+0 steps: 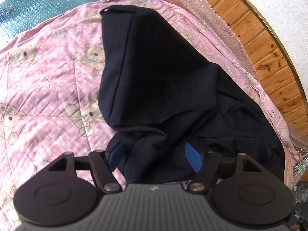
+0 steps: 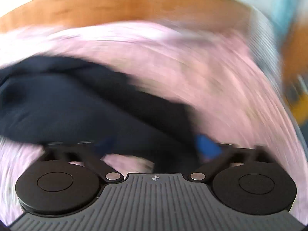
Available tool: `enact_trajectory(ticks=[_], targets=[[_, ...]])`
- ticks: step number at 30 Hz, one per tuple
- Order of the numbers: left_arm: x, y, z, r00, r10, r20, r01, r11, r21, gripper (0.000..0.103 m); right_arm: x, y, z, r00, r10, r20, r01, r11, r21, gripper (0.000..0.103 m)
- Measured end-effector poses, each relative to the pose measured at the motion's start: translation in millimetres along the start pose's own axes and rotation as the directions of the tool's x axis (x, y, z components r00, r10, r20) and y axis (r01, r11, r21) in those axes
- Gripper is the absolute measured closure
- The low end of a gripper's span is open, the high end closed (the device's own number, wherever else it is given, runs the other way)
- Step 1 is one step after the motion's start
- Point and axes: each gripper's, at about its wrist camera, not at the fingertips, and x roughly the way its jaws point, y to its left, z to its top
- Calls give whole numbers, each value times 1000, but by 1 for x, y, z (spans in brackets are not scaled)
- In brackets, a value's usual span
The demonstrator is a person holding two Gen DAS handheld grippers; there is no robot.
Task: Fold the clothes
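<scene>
Bear-print quilt (image 1: 57,73) sharp only leftward

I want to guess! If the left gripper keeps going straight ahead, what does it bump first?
Most likely the dark garment: the left gripper is open with the bunched cloth right ahead, lying on the pink blanket.

We see one dark navy garment (image 1: 173,88) of thick, soft cloth lying on a pink quilt (image 1: 48,77) printed with teddy bears and stars. Its far part is folded over into a smooth, flat panel with a straight seam down one side and a narrow hemmed end pointing away. The near part is bunched in loose wrinkles and folds. In the right wrist view the same garment (image 2: 77,105) appears only as a blurred dark mass on the pink.
</scene>
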Motion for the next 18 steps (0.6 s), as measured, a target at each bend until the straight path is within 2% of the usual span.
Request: enact_trajectory(ticks=[2, 3, 4, 5, 6, 7, 8, 10, 12, 13, 16, 17, 18], targets=[[6, -5, -1, 1000, 5, -7, -5, 1000, 13, 26, 24, 31, 8, 1000, -2, -21, -1, 987, -163, 2], [8, -9, -1, 1000, 7, -8, -7, 1000, 29, 26, 36, 40, 10, 999, -16, -34, 8, 975, -220, 2], [11, -12, -1, 1000, 13, -8, -12, 999, 47, 26, 47, 43, 11, 998, -33, -45, 21, 968, -248, 6], [14, -15, 0, 1000, 22, -7, -22, 998, 64, 26, 57, 44, 11, 997, -38, -68, 18, 965, -263, 23], [17, -18, 1, 1000, 31, -4, -30, 997, 75, 26, 62, 40, 11, 993, -7, -116, -21, 971, -240, 39], [20, -19, 2, 999, 41, 1, -40, 996, 84, 26, 64, 33, 11, 984, 45, -171, -78, 979, -189, 87], [22, -21, 4, 999, 52, 9, -53, 994, 93, 27, 59, 27, 9, 974, 93, -206, -128, 979, -161, 103], [21, -21, 10, 998, 57, 40, -61, 993, 97, 27, 27, 21, -3, 962, 167, -218, -210, 959, -191, 103], [15, -18, 17, 996, 48, 74, -54, 995, 79, 27, -7, 14, -25, 939, 217, -269, -282, 930, -234, 103], [12, -15, 21, 995, 42, 91, -48, 997, 67, 27, -19, 9, -41, 920, 226, -319, -310, 919, -243, 103], [6, -7, 30, 993, 40, 113, -46, 998, 48, 27, -37, -6, -93, 846, 207, -492, -355, 907, -229, 101], [4, -5, 33, 992, 43, 116, -48, 998, 45, 27, -41, -13, -104, 828, 201, -524, -356, 909, -215, 87], [1, -4, 37, 992, 46, 121, -52, 998, 46, 27, -49, -22, -103, 835, 222, -503, -351, 919, -177, 81]])
